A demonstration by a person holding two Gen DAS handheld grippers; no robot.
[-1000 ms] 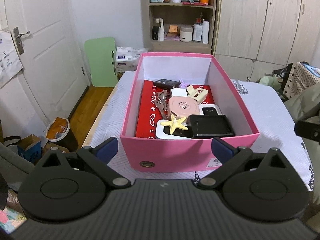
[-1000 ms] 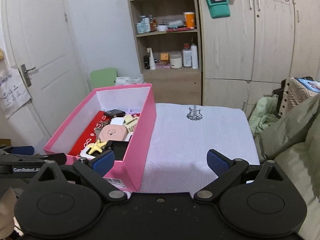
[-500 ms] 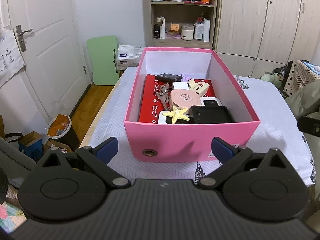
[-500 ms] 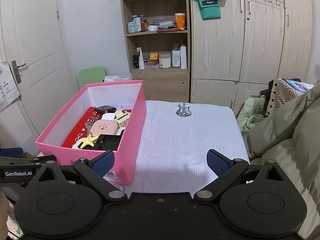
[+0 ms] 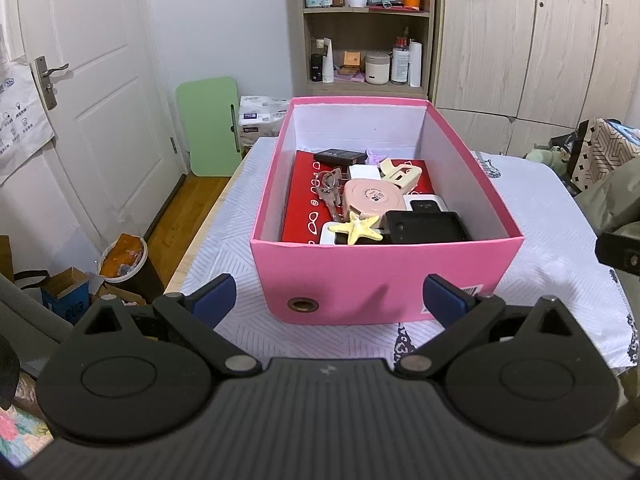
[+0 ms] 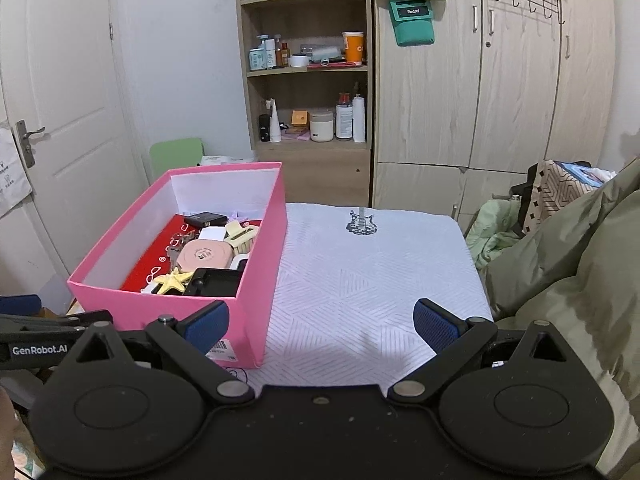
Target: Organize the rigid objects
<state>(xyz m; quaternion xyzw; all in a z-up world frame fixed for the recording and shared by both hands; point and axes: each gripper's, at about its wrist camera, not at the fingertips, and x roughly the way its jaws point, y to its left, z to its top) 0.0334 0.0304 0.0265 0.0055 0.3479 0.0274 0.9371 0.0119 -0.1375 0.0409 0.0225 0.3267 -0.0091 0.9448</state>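
Pink cardboard forms the one open box [image 5: 384,276] on the white patterned cloth of the surface [image 6: 380,276], set toward its left side, with a brass-ringed hole in the near wall and white inner walls. Inside, on a red printed sheet, lie one yellow starfish [image 5: 357,227], one round pink case [image 5: 372,197], one bunch of keys [image 5: 329,191], one cream hair claw [image 5: 401,173], one black wallet-like case [image 5: 426,226], a small black box [image 5: 339,155] at the back and at least two white devices, partly hidden. All sit crowded at the right half; the left strip of the box floor is bare. To the right of the box the cloth lies open up to a guitar print [image 6: 362,222] near the far edge. The left hand-held gripper [image 5: 330,300] hangs before the box's near wall, blue pads spread wide, pinching nothing. The right hand-held gripper [image 6: 322,320] is spread likewise over the open cloth by the box's near right corner.
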